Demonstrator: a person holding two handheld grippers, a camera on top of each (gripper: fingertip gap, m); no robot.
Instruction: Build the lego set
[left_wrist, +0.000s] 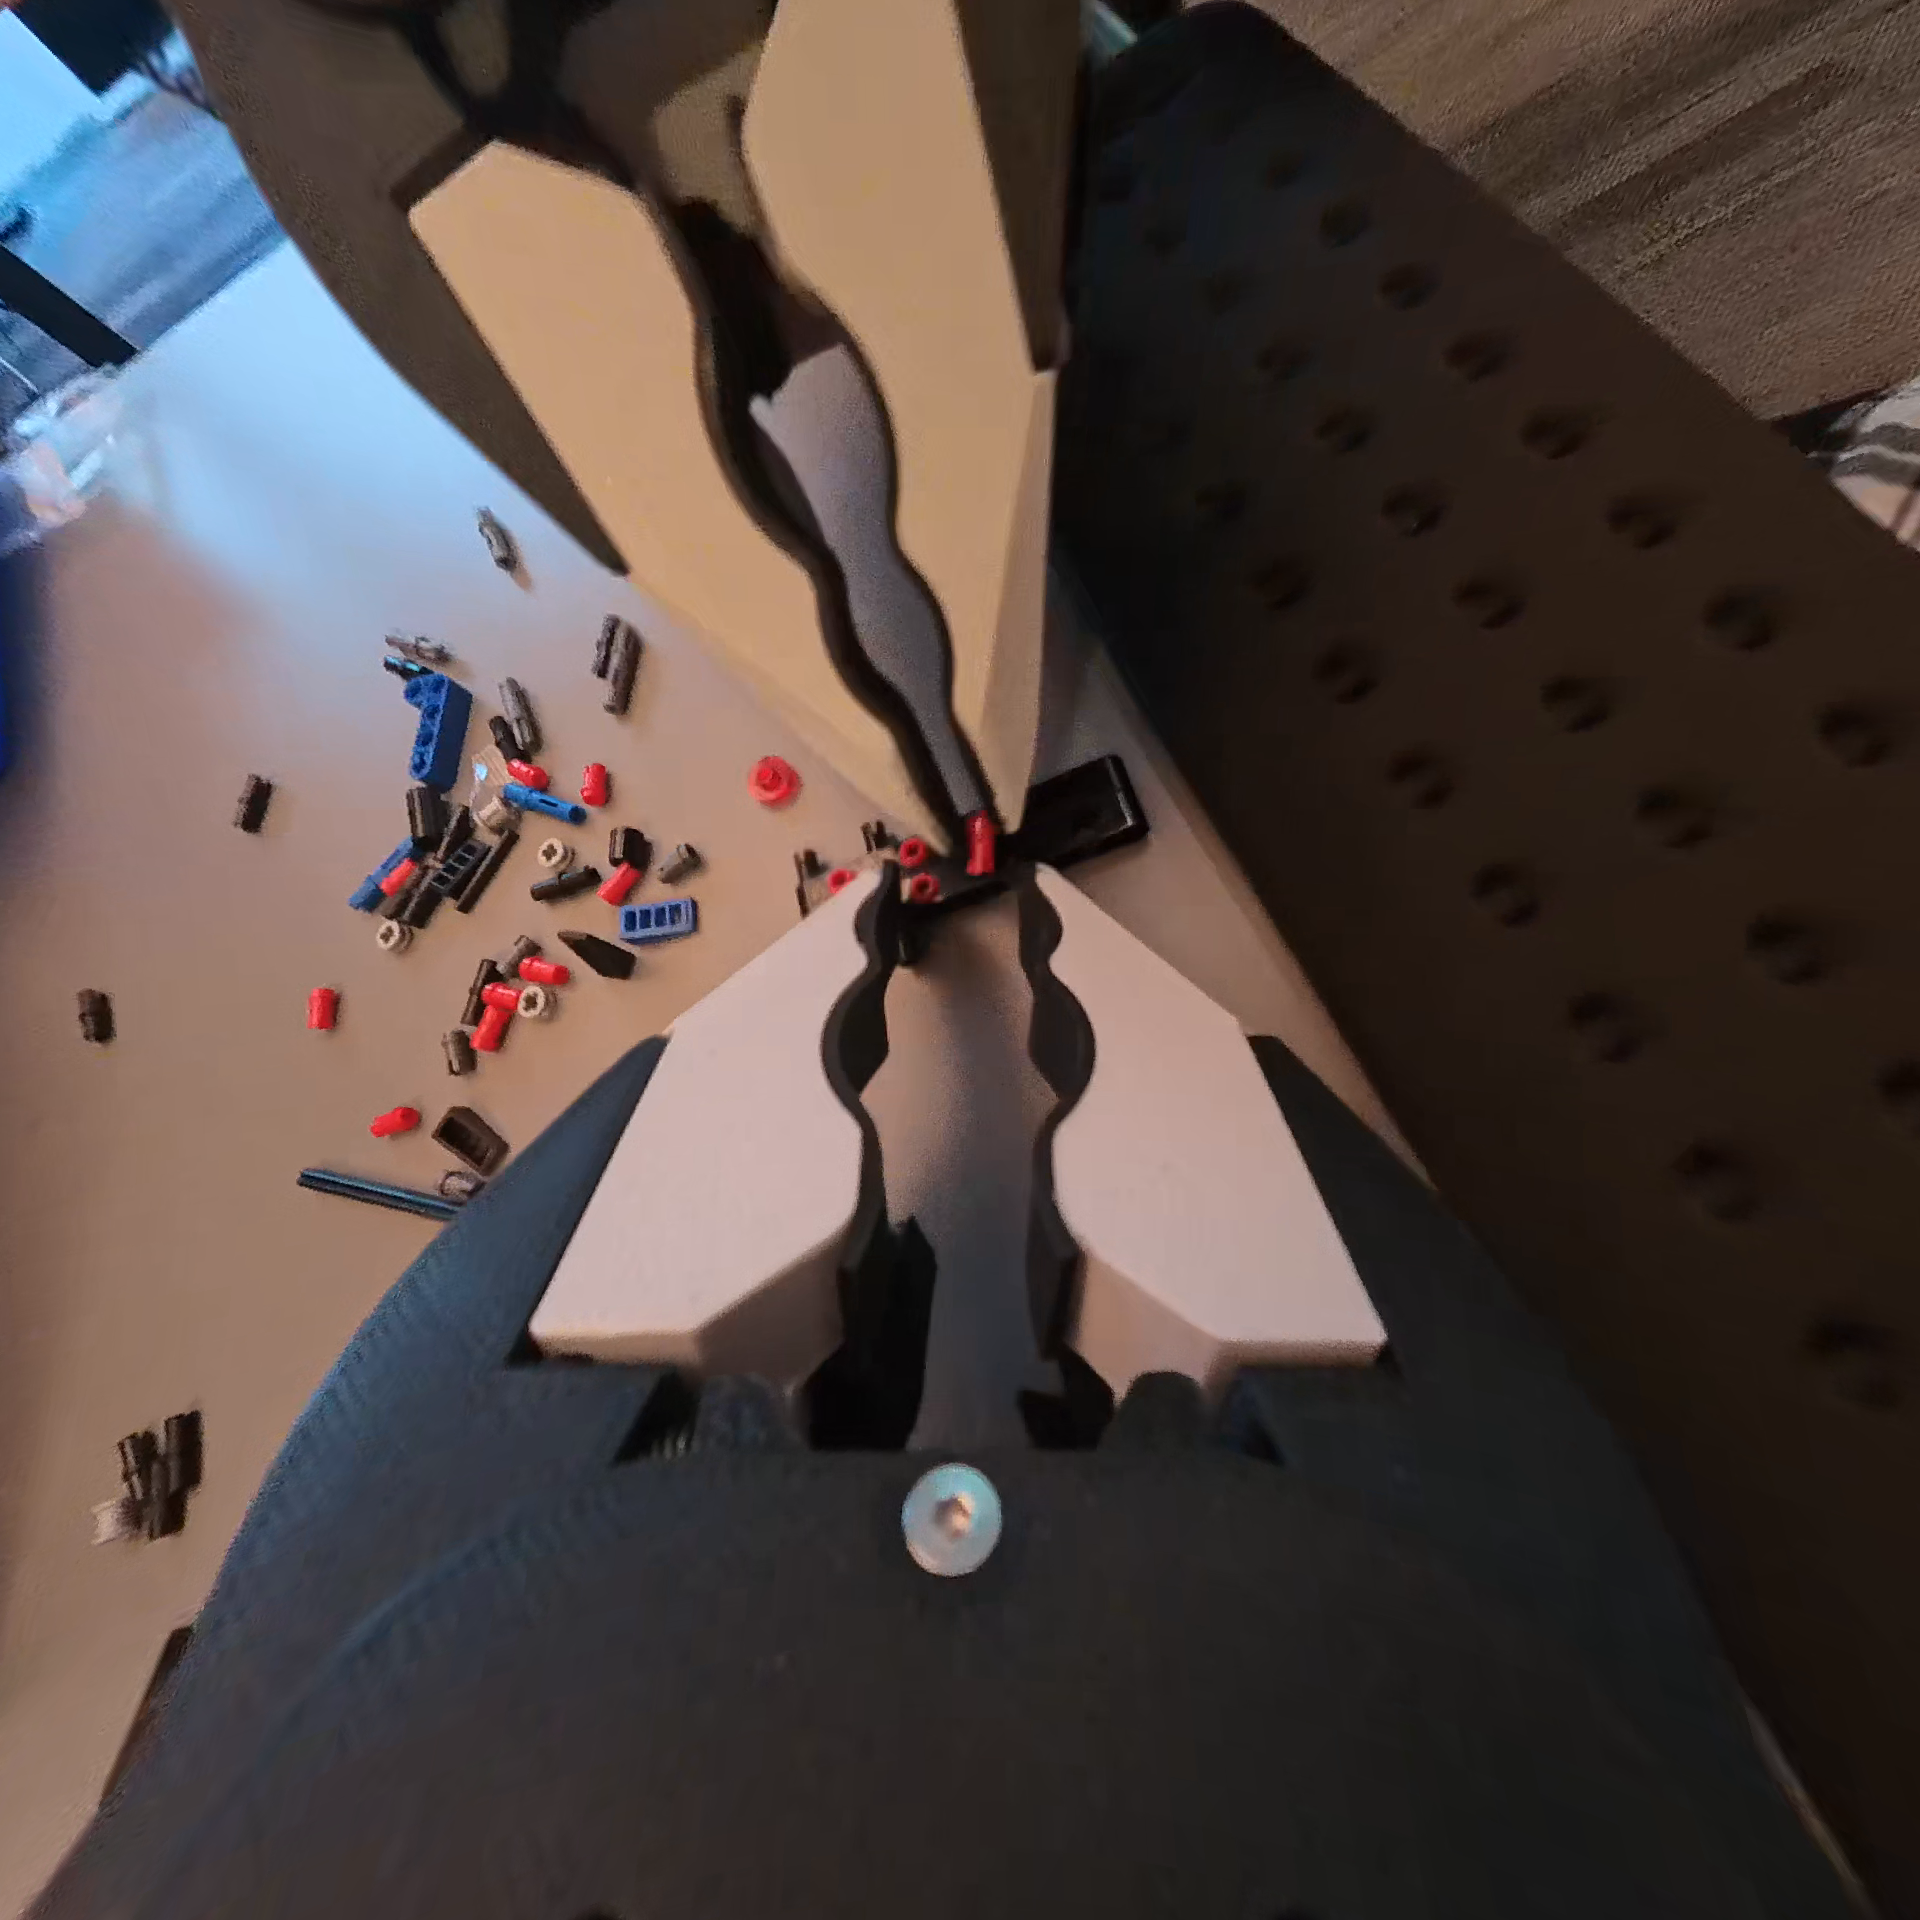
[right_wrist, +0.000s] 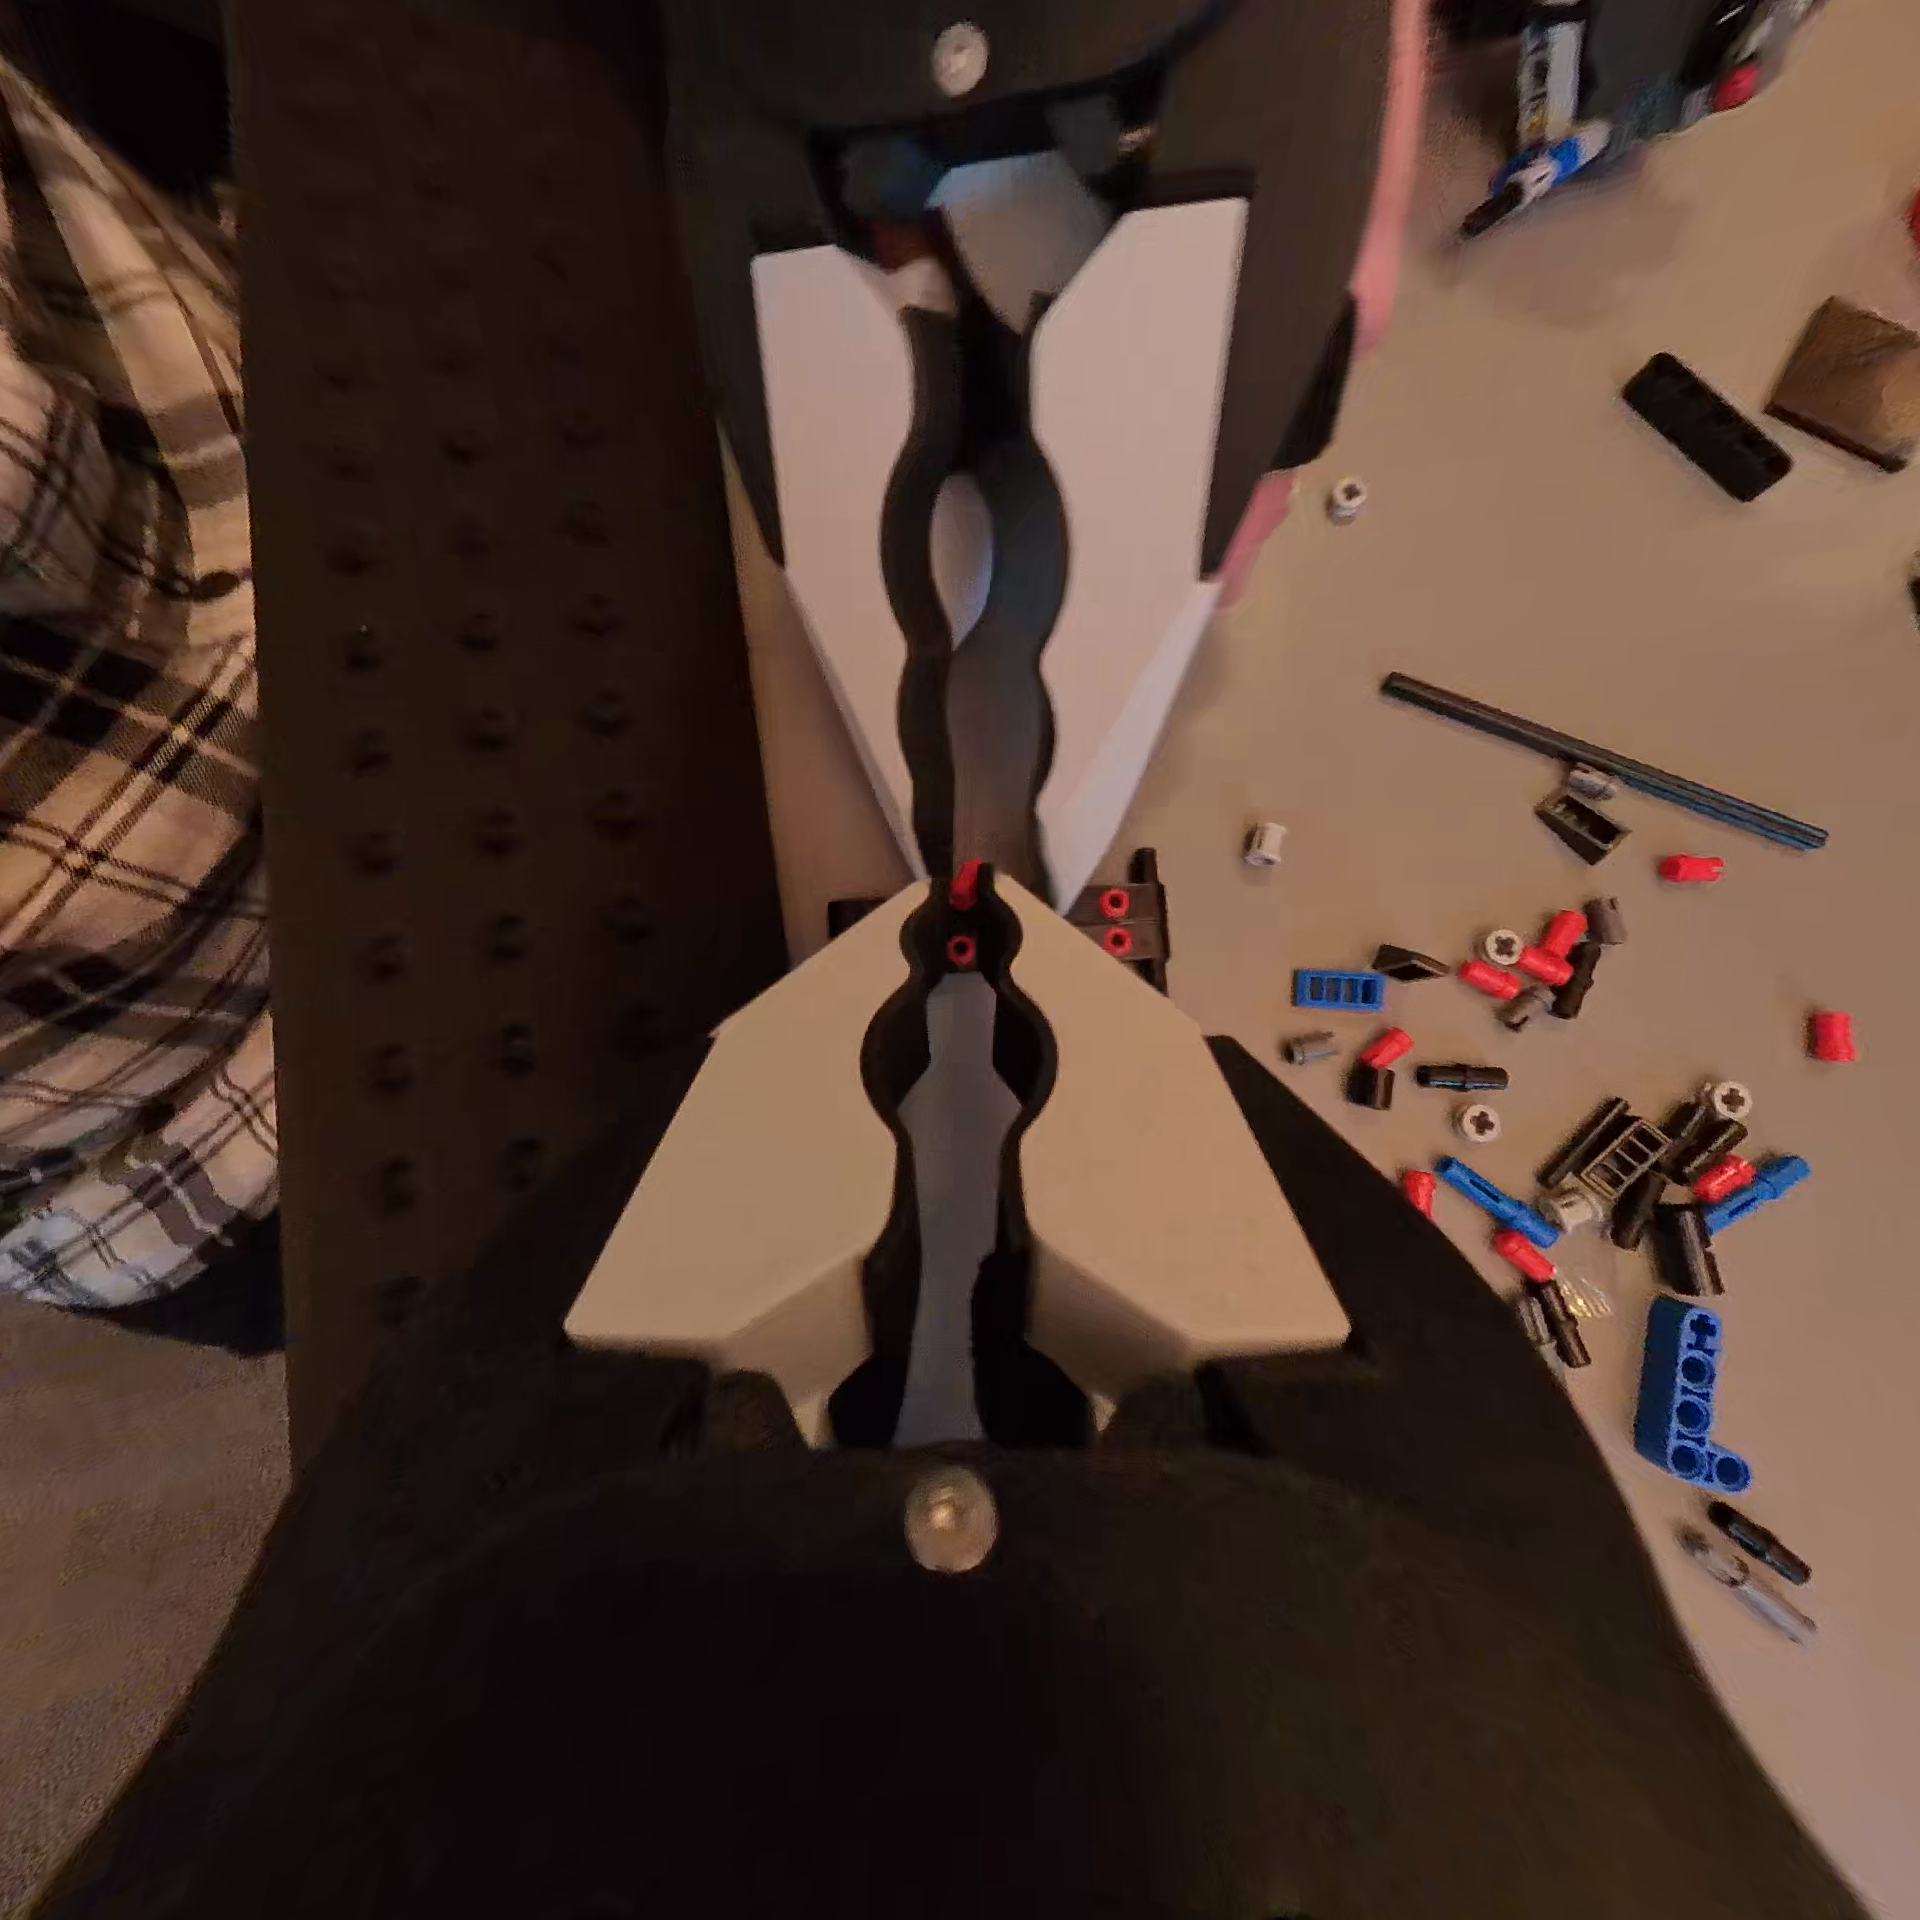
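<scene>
Left gripper fingers clamped on a black beam studded with red pins, held just above the bench near its edge. Right gripper fingers pinched shut on a single red pin, tip to tip with the left gripper, the pin standing at the beam's top face beside two other red pins already seated in it. In the right wrist view, the beam's end with two red pins poking out to the right of the fingers. Both grippers meeting head-on, fingertips almost touching over the beam.

Farther out on the pale bench, a loose scatter of small parts: a blue L-shaped beam, a blue grille tile, a long dark axle, a round red piece, plus many red, black and grey pins in a rough heap. Well apart, a flat black plate next to a brown block. Beyond the bench edge, a dark perforated chair back and plaid cloth over grey carpet.
</scene>
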